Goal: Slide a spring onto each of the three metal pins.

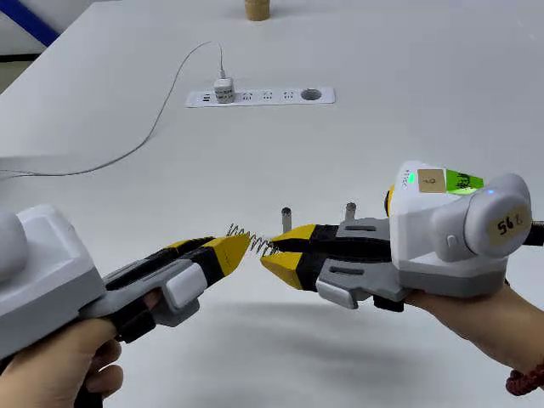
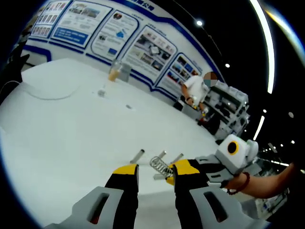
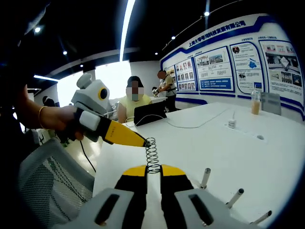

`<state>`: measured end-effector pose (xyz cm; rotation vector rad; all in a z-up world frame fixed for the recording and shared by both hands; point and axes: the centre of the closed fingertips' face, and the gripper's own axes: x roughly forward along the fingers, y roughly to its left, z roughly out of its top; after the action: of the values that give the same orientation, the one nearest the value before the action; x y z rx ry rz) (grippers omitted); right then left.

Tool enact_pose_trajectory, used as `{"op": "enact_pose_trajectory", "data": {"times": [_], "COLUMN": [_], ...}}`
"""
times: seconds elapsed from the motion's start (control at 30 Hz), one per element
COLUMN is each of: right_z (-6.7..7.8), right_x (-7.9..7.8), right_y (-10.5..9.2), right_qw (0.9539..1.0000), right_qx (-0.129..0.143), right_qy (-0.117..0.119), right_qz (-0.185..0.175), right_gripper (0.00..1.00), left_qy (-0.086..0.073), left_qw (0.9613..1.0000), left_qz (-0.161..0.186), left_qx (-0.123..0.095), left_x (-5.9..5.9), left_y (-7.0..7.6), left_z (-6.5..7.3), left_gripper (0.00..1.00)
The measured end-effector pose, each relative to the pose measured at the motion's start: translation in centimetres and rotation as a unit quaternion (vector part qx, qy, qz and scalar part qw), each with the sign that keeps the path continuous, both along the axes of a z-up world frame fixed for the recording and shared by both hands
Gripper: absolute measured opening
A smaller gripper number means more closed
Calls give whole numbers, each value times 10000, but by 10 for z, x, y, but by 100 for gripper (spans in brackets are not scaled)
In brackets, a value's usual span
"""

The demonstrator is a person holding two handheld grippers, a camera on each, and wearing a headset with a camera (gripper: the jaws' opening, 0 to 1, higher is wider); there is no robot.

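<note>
My right tongs [image 3: 152,168] are clamped on the spring [image 3: 152,155], which hangs 9-to-3 above the worktop [image 1: 382,102]. Left tongs [image 2: 156,167] sit apart round its other end. Pins [image 1: 286,214] stand at 12 o'clock, nearer my right I reckon.

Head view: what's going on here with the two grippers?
One small spring spans the tips of the two hand-held grippers above the white table. The right gripper is shut on one end. The left gripper meets the other end with its tip, though whether it clamps there is unclear. Three metal pins stand on the table just beyond. All look bare, so no spring is on a pin yet.
</note>
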<state>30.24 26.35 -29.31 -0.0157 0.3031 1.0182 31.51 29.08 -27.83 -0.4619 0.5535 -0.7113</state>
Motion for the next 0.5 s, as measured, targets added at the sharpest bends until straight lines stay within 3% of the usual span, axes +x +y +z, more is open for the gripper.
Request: {"op": "enact_pose_trajectory", "data": {"times": [0.23,0.5], "right_z": [4,9], "right_x": [-3,-5], "right_y": [2,3], "right_qw": [9999,9998], "right_qx": [100,159], "right_qy": [-12,-76], "right_qz": [31,78], "right_gripper": [11,11], "left_qy": [108,168], "left_qw": [9992,9984], "left_qz": [3,-18], "left_qx": [-388,-538], "left_x": [-1,-2], "left_y": [-4,-7], "left_z": [6,8], "left_gripper": [25,21]}}
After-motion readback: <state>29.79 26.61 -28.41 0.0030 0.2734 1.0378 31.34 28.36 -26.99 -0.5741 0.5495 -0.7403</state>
